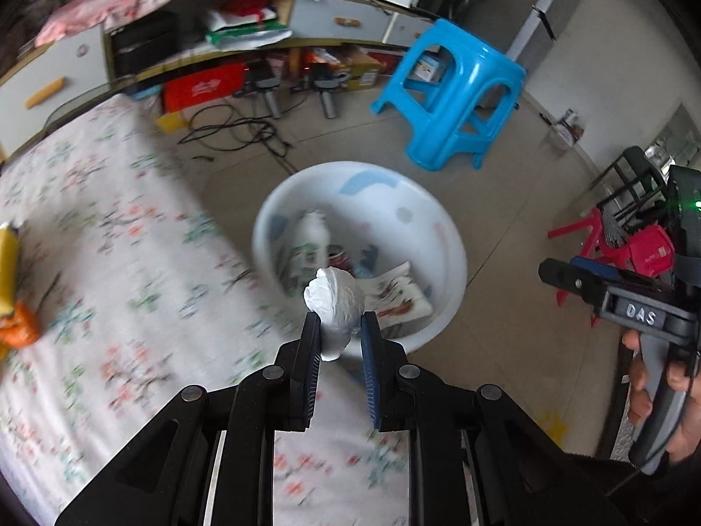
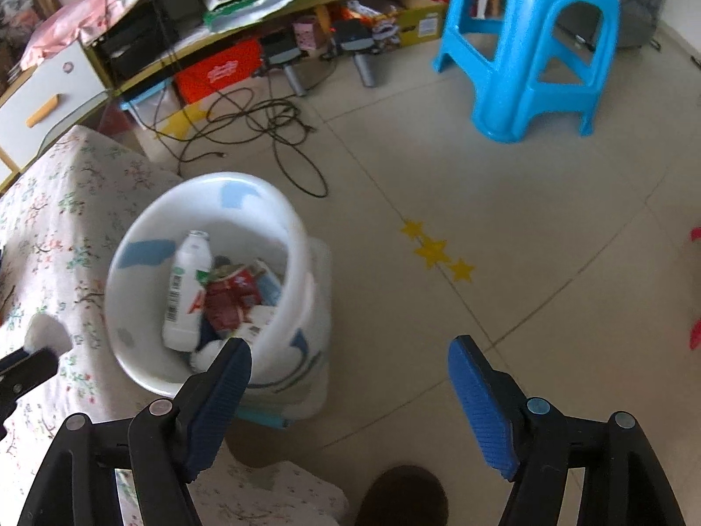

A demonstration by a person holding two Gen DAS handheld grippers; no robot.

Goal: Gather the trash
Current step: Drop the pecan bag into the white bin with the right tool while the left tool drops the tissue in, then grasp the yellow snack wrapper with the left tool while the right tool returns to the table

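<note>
My left gripper (image 1: 341,320) is shut on a crumpled white paper ball (image 1: 335,298), held over the edge of the floral-covered surface (image 1: 109,241), just short of the white bin (image 1: 394,193). The bin (image 2: 298,236) stands on the floor against that surface and holds a white bottle (image 2: 186,289), a red wrapper (image 2: 228,298) and other scraps. My right gripper (image 2: 350,344) is open with nothing between its fingers, hanging over the floor just right of the bin. The paper ball (image 2: 44,328) also shows at the left edge of the right wrist view.
A yellow item (image 1: 8,263) and an orange item (image 1: 17,328) lie at the far left of the floral surface. A blue stool (image 2: 539,44) stands beyond the bin, and black cables (image 2: 263,131) sprawl before a cluttered low cabinet (image 2: 65,83). A red stool (image 1: 582,236) is to the right.
</note>
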